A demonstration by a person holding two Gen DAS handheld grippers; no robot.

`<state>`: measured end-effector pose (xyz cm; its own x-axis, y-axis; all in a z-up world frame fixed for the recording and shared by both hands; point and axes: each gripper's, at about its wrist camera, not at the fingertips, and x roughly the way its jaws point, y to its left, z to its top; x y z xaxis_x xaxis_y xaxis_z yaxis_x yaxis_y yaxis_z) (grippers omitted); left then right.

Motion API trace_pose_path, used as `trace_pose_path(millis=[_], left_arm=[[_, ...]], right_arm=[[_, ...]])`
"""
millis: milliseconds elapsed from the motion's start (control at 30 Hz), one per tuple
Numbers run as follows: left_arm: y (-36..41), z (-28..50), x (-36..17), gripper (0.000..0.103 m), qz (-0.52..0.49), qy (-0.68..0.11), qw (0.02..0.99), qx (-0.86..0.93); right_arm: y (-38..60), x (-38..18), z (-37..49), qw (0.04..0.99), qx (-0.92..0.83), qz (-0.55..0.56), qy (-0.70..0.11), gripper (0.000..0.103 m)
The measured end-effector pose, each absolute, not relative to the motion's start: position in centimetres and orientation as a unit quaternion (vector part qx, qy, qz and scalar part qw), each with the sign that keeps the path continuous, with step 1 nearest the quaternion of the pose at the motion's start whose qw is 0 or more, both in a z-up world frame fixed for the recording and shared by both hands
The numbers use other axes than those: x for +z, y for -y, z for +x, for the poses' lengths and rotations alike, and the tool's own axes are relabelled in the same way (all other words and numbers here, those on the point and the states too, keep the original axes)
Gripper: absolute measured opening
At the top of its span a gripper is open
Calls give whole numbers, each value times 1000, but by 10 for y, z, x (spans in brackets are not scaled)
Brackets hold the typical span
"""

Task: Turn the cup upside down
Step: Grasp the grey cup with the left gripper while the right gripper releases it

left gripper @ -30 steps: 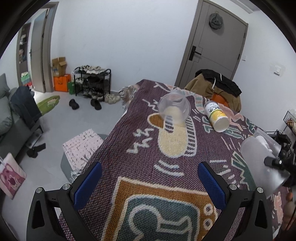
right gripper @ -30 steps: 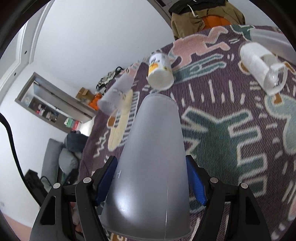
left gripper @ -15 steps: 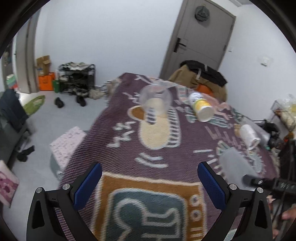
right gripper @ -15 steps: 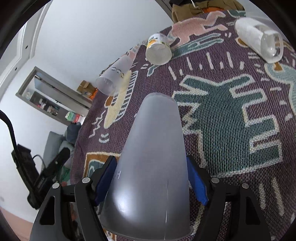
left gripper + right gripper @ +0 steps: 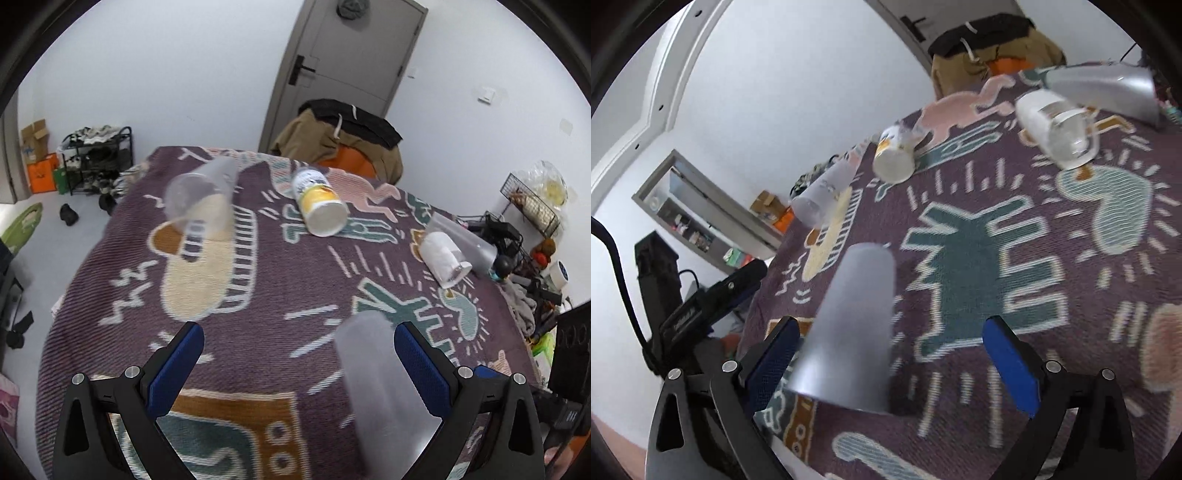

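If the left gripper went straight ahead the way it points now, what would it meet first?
Likely the patterned blanket: the open left gripper looks down onto bare cloth. The frosted cup stands off-centre near its right finger, so it might brush that; depth is unclear.

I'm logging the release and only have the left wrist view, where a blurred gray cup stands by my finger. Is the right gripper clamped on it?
Observer: No. In the right wrist view the right gripper is open, spread wider than the gray cup.
Operator: Is the cup centred in it?
Observer: No. It sits close to the finger on the image's left; patterned blanket shows between it and the other finger.
Operator: I can't make out its base. Which end is down?
Observer: The wide rim is down toward the blanket, the narrow closed end up.
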<state>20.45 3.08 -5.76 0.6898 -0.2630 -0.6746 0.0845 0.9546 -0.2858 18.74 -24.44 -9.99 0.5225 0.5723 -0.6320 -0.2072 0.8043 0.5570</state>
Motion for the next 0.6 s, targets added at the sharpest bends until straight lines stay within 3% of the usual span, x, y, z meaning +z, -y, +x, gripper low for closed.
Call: trace_pose_path(millis=[167, 467, 600], left_arm=[[-8, 224, -57, 102, -132, -413, 891, -137], [19, 261, -65, 84, -113, -521, 825, -185], [31, 275, -70, 82, -89, -569, 795, -192]], right_arm=[[271, -99, 174, 867, 195, 206, -410, 100], [300, -110, 162, 874, 171, 205, -406, 100], [306, -118, 159, 872, 166, 207, -411, 100]])
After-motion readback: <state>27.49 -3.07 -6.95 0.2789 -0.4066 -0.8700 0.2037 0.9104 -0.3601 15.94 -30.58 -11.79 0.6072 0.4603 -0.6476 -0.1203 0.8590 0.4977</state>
